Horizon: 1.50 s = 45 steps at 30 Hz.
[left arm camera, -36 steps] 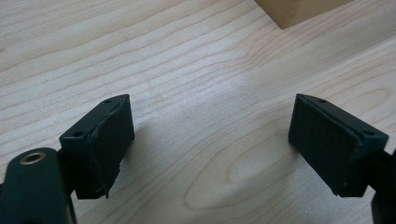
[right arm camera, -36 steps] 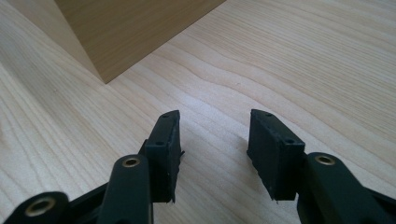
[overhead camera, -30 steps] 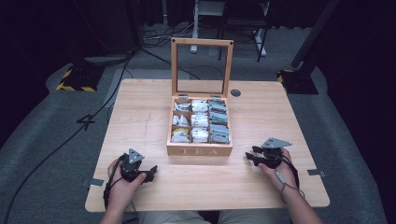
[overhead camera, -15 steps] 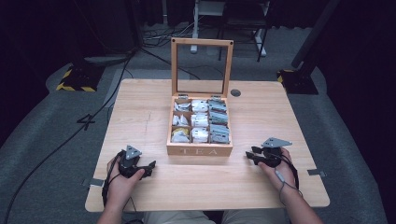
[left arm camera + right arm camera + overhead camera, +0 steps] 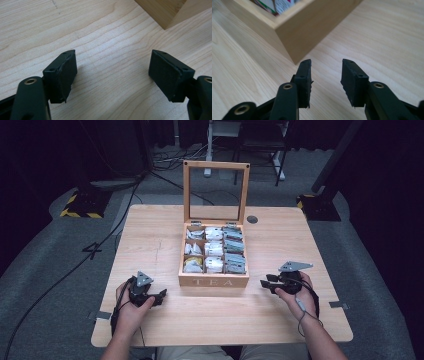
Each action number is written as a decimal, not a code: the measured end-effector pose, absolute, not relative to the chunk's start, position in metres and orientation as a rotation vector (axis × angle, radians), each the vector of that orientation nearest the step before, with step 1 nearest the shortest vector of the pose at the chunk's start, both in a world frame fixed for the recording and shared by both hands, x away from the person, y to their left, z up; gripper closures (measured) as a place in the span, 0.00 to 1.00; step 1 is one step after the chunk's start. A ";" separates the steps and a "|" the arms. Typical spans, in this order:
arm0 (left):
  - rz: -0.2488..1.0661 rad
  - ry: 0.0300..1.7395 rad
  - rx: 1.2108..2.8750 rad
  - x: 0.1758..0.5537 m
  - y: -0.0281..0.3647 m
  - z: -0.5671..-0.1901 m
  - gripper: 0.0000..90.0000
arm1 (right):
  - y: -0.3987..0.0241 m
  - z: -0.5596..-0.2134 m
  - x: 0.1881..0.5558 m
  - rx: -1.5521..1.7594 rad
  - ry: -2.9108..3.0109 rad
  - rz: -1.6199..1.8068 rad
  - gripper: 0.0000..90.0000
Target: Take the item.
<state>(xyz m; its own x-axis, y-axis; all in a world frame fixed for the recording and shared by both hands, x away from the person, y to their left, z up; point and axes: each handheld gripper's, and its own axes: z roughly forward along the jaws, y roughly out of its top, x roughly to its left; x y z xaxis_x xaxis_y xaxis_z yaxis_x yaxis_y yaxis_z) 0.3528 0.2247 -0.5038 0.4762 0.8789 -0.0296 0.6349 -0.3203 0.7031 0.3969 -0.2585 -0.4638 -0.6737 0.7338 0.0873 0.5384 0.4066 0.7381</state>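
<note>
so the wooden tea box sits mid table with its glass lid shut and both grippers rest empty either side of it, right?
Not quite: the glass-paned lid stands open, upright behind the wooden tea box, as the high view shows. The rest holds: the box is mid-table, with the left gripper and right gripper empty on either side.

Tea box [image 5: 214, 281]: wooden, "TEA" on its front wall, at mid-table. Lid [image 5: 216, 191]: glass-paned wooden frame, open and upright at the back. Tea bags [image 5: 214, 249]: sachets filling nine compartments.

- Looks like a dim recording studio or lab.
- Grey carpeted floor [image 5: 45, 270], black cables [image 5: 60, 280], yellow-black striped stand base [image 5: 80, 205], pale wooden table [image 5: 150, 235].
</note>
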 end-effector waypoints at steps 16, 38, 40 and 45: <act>0.481 1.245 2.070 0.353 0.225 -0.504 0.26 | -0.233 -0.408 0.392 0.918 2.403 1.326 0.76; 0.481 1.250 2.067 0.353 0.225 -0.504 0.26 | -0.135 -0.407 0.430 0.743 2.589 1.322 0.80; 0.485 1.252 2.066 0.353 0.225 -0.504 0.25 | -0.127 -0.411 0.433 0.732 2.622 1.277 0.80; 0.489 1.249 2.073 0.353 0.225 -0.504 0.25 | -0.117 -0.418 0.439 0.746 2.665 1.227 0.83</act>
